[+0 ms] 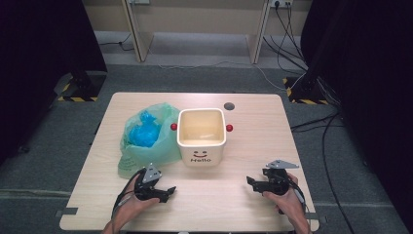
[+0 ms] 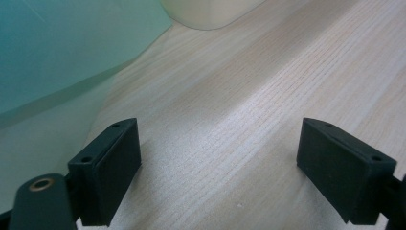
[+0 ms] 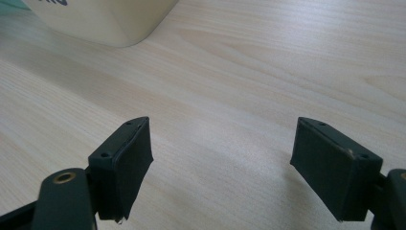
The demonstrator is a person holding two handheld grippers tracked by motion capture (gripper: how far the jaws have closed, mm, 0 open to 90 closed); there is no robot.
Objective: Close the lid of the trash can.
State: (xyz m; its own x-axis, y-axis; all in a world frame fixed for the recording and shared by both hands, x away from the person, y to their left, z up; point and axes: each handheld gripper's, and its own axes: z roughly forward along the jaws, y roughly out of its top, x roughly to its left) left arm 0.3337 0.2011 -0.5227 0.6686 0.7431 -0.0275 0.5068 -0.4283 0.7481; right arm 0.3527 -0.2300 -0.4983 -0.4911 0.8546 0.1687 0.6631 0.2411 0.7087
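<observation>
Both grippers low over the near edge of the table (image 1: 243,204), nothing yet in hand. Left gripper (image 1: 165,191) just short of the green bag (image 1: 146,146), jaws spread wide over bare wood and empty in the left gripper view (image 2: 215,158); the bag's pale green film (image 2: 72,48) close ahead at upper left there. Right gripper (image 1: 252,182) well apart from it on the other side, jaws likewise wide and empty in the right gripper view (image 3: 220,158), aimed across the board toward the bin (image 3: 105,19).

Bin (image 1: 201,139) cream, square, open-topped and seemingly empty, standing mid-table with a smiling face and "Hello" on its near wall, a red knob (image 1: 229,128) at each side. Bag slumped against the bin's left wall, touching it, something blue (image 1: 144,130) bundled inside.

Judged to be the opening step: approach, before any grasp. Likely work, bag into or onto bin, though not certain from this moment. Next move, by that reading: left jaws forward to the bag's near edge, closing on a fold of loose film rather than the bulk; right jaws free to steady the bin or take the bag's far side. Thin plastic, apt to slip or stretch, so a firm pinch needed.
</observation>
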